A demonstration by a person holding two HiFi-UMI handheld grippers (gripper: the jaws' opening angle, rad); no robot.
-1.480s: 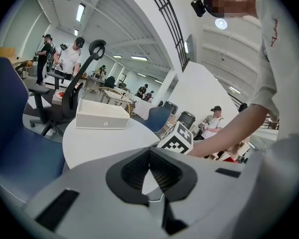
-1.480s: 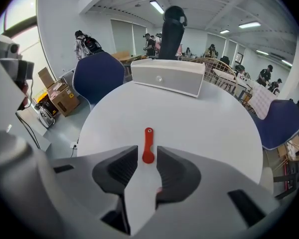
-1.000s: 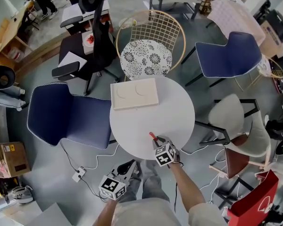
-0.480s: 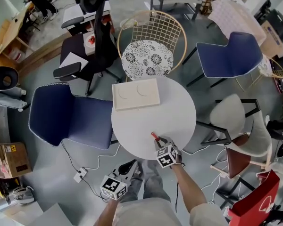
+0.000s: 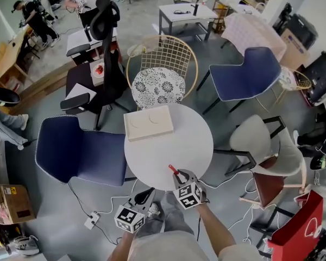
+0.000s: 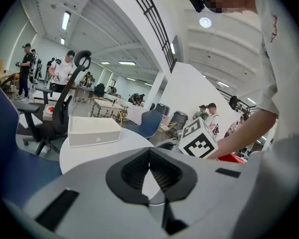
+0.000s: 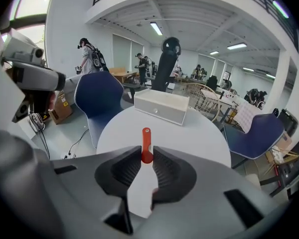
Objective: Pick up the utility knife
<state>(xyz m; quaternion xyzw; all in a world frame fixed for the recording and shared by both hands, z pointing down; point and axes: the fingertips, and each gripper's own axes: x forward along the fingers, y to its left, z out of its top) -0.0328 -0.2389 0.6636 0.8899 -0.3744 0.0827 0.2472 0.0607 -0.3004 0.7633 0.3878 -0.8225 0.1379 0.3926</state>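
Since a second ago our right tool (image 5: 179, 176) has come up off the desk (image 5: 152, 151) with the knife (image 5: 173, 170) in it, and our head view has swung to take in more of the far room. We see the jaws of the right tool closed on the red body of the knife, pads pressing both sides, with a short red end standing out past the tips. In the right gripper view that end hangs clear above the white top, near the edge closest to us. The rest of the knife runs back between the jaws, so we cannot tell how long it is or whether a blade is out. Our left tool (image 5: 148, 192) waits below the near rim, beside the right one, jaws together with nothing between them. The box (image 5: 149, 122) sits untouched at the far side of the desk, well apart from the knife. We judge the knife light and stiff, so weight is no worry. Its smooth plastic sides may slip or pivot in a narrow pinch. The flat sides of the body, close to its middle, are where we would hold it, and we would keep the pads off the blade end.
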